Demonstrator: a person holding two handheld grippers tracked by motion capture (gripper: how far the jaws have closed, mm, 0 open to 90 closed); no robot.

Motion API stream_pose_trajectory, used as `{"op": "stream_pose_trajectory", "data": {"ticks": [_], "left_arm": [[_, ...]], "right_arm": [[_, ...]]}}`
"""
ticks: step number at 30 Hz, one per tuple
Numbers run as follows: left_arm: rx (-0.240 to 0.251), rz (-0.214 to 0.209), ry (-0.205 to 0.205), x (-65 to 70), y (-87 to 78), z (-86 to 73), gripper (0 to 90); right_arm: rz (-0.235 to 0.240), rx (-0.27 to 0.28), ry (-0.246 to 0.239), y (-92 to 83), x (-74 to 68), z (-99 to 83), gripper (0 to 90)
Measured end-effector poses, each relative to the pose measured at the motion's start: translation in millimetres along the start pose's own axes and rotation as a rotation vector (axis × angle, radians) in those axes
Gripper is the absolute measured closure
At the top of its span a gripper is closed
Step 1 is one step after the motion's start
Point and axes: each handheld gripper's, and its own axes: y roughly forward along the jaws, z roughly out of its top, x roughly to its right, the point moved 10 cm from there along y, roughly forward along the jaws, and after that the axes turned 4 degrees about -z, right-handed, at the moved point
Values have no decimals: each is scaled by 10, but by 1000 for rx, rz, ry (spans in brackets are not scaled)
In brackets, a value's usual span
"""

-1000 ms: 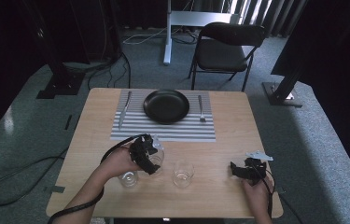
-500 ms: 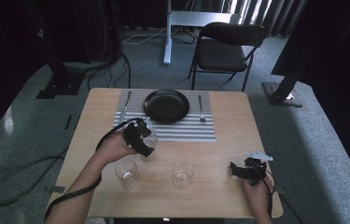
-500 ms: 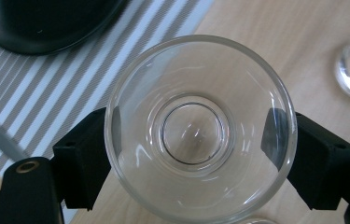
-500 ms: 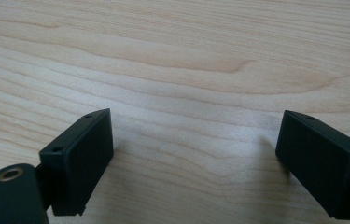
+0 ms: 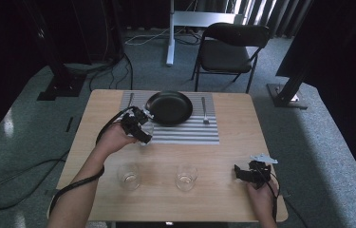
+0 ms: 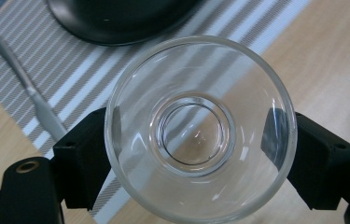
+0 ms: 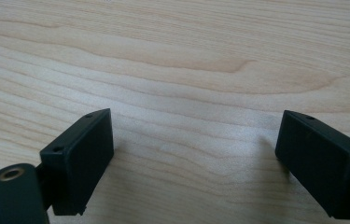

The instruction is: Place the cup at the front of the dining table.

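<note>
The wooden table [image 5: 232, 142] bears a striped placemat [image 5: 185, 133] and two glasses [image 5: 129, 175].

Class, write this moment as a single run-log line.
left gripper: shut on glass, above placemat edge | right gripper: open, over table | plate: on placemat

The room around my table [image 5: 223, 156] was dim; daylight fell from behind, and my close views looked soft, with glare on the glass [image 6: 200, 128].

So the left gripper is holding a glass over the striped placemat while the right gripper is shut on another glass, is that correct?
Not quite: the right gripper is open and holds nothing, its jaws apart over bare table, as the right gripper view shows. The left gripper does hold a glass over the striped placemat.
</note>
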Motion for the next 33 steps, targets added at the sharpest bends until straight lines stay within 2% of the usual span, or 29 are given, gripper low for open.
{"op": "stream_pose_trajectory", "data": {"ticks": [3,4,8,9,11,14,18,22,24,27,31,33], "left_arm": [[-6,13,-15,-54,15,14,185],[4,17,-48,-109,29,40,185],[27,28,-94,-198,44,78,185],[27,28,-94,-198,44,78,185],[38,52,-139,-292,64,94,185],[51,61,-163,-359,84,112,185],[60,72,-218,-463,131,127,185],[67,78,-234,-515,165,141,185],[70,78,-262,-556,208,160,185],[59,98,-279,-610,260,156,186],[58,92,-287,-624,321,153,185],[60,74,-295,-618,352,157,186]], "right_arm": [[0,0,0,0,0,0,109],[0,0,0,0,0,0,109],[1,0,0,-1,-2,-1,109],[1,0,0,-1,-2,-1,109],[1,0,0,-1,-2,0,109],[0,0,1,-2,-3,-1,109],[0,0,1,-2,-3,-1,109],[1,0,1,-2,-3,-2,109],[1,0,2,-2,-4,-1,109],[1,0,2,-2,-4,-1,109],[1,0,2,-2,-4,-2,109],[1,0,1,-2,-4,-2,109]]}}
